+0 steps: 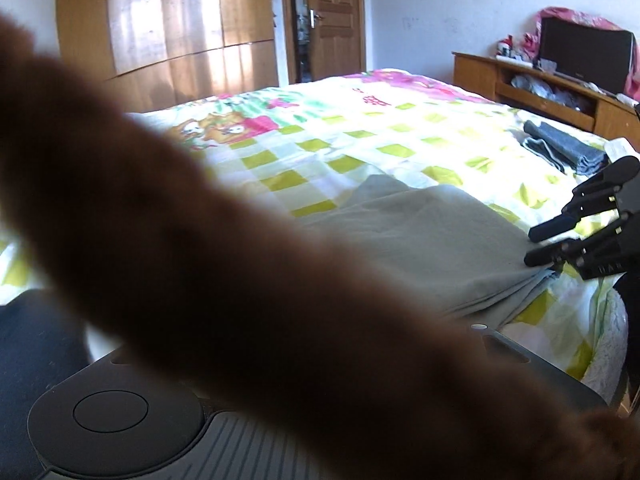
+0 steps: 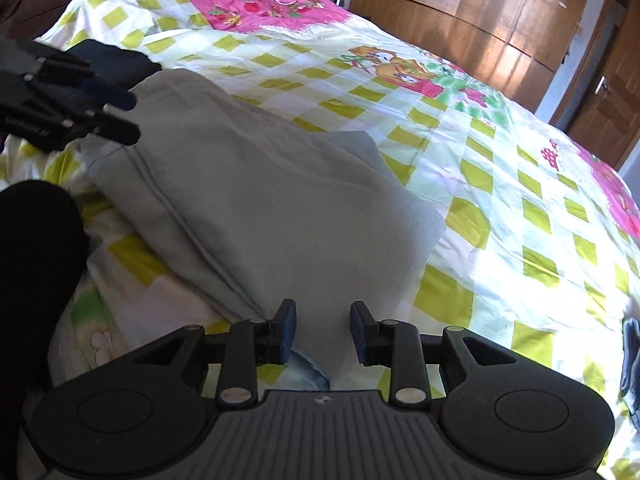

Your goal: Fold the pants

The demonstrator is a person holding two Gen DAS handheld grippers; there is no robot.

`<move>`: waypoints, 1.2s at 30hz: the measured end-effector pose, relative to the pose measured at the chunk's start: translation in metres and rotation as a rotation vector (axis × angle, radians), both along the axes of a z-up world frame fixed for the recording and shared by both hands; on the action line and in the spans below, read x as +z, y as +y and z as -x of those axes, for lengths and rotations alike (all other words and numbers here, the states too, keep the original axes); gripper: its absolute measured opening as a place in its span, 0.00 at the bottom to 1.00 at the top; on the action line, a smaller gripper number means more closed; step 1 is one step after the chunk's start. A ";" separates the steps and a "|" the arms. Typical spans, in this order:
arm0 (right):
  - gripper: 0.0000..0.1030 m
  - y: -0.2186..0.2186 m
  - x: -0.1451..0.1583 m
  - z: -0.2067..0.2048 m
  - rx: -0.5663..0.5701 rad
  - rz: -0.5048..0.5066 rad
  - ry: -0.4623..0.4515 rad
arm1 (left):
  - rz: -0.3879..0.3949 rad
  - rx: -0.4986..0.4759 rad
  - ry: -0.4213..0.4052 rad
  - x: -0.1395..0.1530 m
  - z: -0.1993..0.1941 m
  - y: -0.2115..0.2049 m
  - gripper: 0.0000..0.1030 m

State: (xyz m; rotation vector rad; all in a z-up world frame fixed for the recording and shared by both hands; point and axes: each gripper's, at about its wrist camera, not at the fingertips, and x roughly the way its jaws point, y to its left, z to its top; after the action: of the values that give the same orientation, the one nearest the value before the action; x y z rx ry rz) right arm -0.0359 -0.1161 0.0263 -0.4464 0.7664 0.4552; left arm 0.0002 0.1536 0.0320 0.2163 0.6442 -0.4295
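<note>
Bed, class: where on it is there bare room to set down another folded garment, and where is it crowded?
Free: the checked bedspread beyond the folded grey pants, toward the wardrobe. Crowded: the near edge, where the pants lie between the left gripper and the right gripper, and the corner with the folded dark towels.

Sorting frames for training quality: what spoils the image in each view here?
Left wrist view: a blurred brown shape close to the lens blocks much of the frame, hiding the left gripper's own fingers; glare on the wooden wardrobe. Right wrist view: sharp, with bright sun washing out the checked bedsheet beside the folded grey pants.
</note>
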 end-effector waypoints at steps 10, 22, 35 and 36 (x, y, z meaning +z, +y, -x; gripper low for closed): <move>0.47 0.005 -0.020 0.021 0.070 0.079 -0.103 | -0.056 -0.074 0.010 0.004 0.000 -0.044 0.51; 0.22 -0.009 -0.015 -0.001 -0.106 0.029 -0.087 | -0.058 -0.084 0.023 0.001 0.004 -0.054 0.51; 0.18 -0.043 -0.005 -0.008 -0.228 -0.048 -0.072 | -0.048 -0.088 0.024 0.002 0.004 -0.053 0.51; 0.18 -0.045 -0.008 -0.011 -0.230 -0.036 -0.064 | -0.056 -0.089 0.032 -0.001 0.003 -0.054 0.51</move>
State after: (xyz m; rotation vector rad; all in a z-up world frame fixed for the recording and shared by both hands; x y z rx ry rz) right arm -0.0247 -0.1616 0.0180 -0.3327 0.7367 0.2387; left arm -0.0023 0.0994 0.0314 0.2929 0.6800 -0.5016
